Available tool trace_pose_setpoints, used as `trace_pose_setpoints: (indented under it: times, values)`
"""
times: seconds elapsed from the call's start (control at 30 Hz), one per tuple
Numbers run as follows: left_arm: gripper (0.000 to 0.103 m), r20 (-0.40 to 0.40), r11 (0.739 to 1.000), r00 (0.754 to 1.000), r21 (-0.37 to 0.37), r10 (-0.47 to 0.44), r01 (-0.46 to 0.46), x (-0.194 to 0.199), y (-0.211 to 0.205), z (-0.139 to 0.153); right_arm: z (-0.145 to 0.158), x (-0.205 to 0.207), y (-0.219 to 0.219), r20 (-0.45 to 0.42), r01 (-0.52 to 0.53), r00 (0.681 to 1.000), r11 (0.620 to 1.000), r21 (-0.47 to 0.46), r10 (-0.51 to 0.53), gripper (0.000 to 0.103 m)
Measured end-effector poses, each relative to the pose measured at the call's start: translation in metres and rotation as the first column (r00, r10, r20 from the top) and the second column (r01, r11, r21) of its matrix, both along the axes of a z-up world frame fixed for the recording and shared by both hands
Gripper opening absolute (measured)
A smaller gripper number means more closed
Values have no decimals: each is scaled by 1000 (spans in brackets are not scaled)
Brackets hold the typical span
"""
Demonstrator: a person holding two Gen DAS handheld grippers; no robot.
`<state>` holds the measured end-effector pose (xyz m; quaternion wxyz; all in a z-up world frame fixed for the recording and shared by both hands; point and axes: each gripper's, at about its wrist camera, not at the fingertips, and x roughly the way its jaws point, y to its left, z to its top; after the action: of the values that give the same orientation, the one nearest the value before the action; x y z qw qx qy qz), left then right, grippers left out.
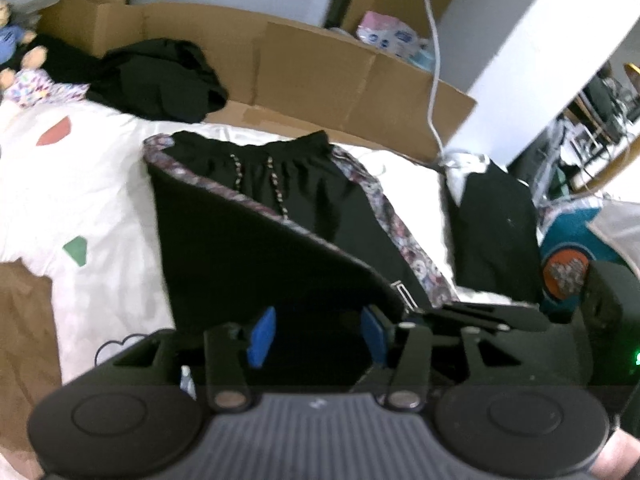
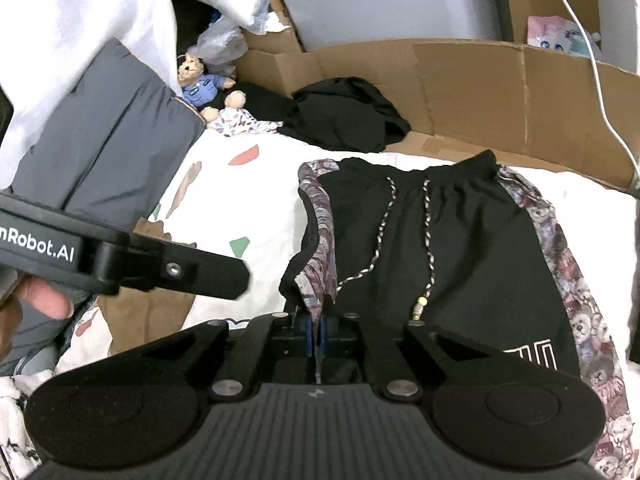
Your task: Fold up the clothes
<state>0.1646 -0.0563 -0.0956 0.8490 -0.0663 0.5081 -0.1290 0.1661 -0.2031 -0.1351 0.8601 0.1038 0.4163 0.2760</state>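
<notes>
— Across the middle of both frames lie the black shorts [image 2: 448,240], waistband at the top, on the white printed sheet [image 2: 240,196]. Where's your grip?

— My right gripper [image 2: 318,332] is clamped on the patterned side stripe [image 2: 316,216], at the corner lifted low and centre in its own view. My left gripper [image 1: 316,336] stands apart, nothing between its blue pads [image 1: 262,336].

— Which way does the fold go?

— I'd judge across, toward the stripe at frame right; the legs run down toward me. Thin, slippery cloth, braided drawstrings [image 2: 384,232] lying loose.

— Beyond that?

— Cardboard [image 2: 460,80], a crumpled dark garment [image 2: 344,112] upper centre.
</notes>
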Motion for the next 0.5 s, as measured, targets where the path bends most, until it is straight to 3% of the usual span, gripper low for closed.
trace_pose_setpoints:
  times: [0.3, 0.5]
  values:
    - [54, -26, 996, 1000, -85, 13, -15, -4, -9, -9, -1, 1, -17, -15, 33, 999, 999, -2, -33, 4]
    - [54, -25, 998, 999, -56, -19, 18, -7, -26, -21, -2, -1, -36, -18, 68, 998, 998, -18, -68, 3]
